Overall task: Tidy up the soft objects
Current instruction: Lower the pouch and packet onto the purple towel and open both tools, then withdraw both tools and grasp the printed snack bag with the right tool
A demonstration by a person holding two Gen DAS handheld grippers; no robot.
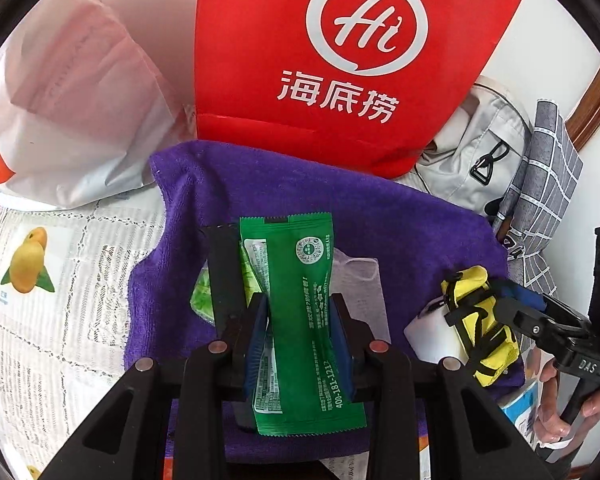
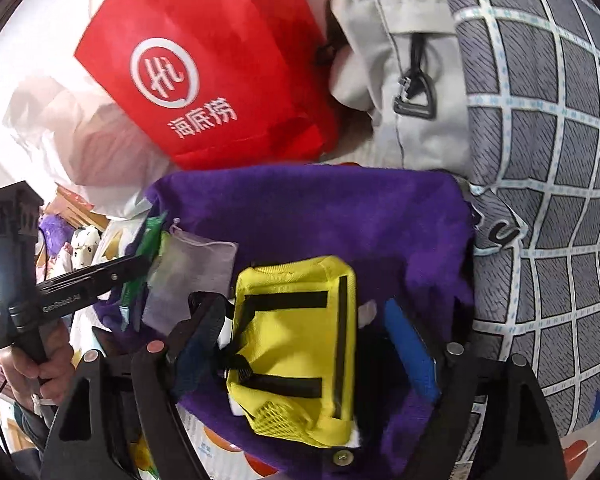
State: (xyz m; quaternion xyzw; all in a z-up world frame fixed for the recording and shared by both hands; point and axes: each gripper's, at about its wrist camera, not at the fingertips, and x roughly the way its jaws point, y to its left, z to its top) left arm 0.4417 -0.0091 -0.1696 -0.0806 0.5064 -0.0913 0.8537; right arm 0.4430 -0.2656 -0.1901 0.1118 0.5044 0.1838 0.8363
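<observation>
Left wrist view: the left gripper (image 1: 300, 320) is clamped on a green sachet (image 1: 304, 320) that stands upright between its blue pads, above a purple towel (image 1: 400, 216). A white mesh pouch (image 1: 356, 276) lies on the towel just behind. Farther back stand a red paper bag (image 1: 340, 60) and a white plastic bag (image 1: 72, 100).

In the right wrist view, the right gripper (image 2: 300, 344) has its jaws apart, with a yellow pouch (image 2: 296, 344) lying between them on the towel and a clear gap at the right pad. Beyond it are a grey bag (image 2: 412, 92) and a checked grey cloth (image 2: 548, 160).
</observation>
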